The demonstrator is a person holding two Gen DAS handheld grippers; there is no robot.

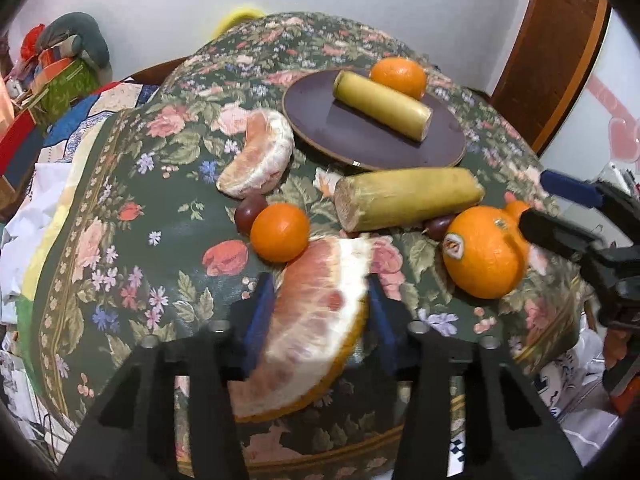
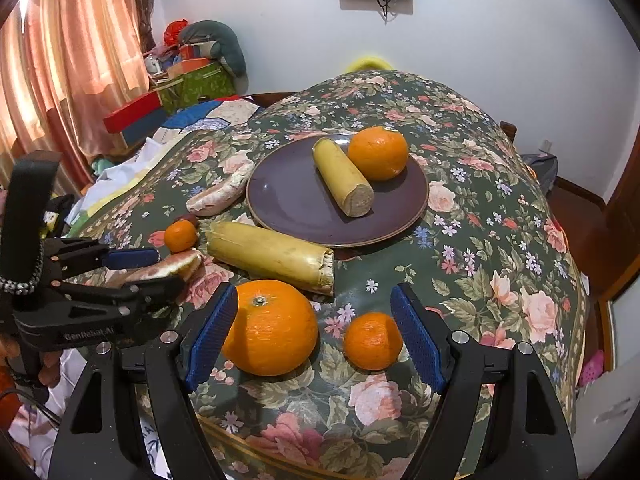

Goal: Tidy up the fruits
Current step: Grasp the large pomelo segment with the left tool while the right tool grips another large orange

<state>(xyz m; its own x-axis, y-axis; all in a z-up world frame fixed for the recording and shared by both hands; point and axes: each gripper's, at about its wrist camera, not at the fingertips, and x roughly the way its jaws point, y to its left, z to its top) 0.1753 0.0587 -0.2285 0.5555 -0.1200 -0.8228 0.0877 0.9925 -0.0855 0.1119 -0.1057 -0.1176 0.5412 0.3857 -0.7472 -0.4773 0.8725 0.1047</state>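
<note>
My left gripper (image 1: 318, 298) is shut on a pink pomelo wedge (image 1: 316, 320) at the table's near edge; it also shows in the right wrist view (image 2: 160, 270). My right gripper (image 2: 314, 332) is open around a large orange (image 2: 272, 328) and a small mandarin (image 2: 372, 340), both resting on the cloth. A dark plate (image 2: 292, 200) holds a sugarcane piece (image 2: 342, 176) and an orange (image 2: 378, 152). Another sugarcane piece (image 2: 272, 254) lies in front of the plate. A second pomelo wedge (image 1: 260, 152), a small mandarin (image 1: 280, 232) and a dark grape (image 1: 250, 208) lie left of it.
The table has a floral cloth (image 2: 480, 240) that drops off at the near edge. Boxes and clutter (image 2: 180, 80) stand at the back left beside a curtain (image 2: 60, 60). Another dark grape (image 1: 440, 226) lies by the large orange.
</note>
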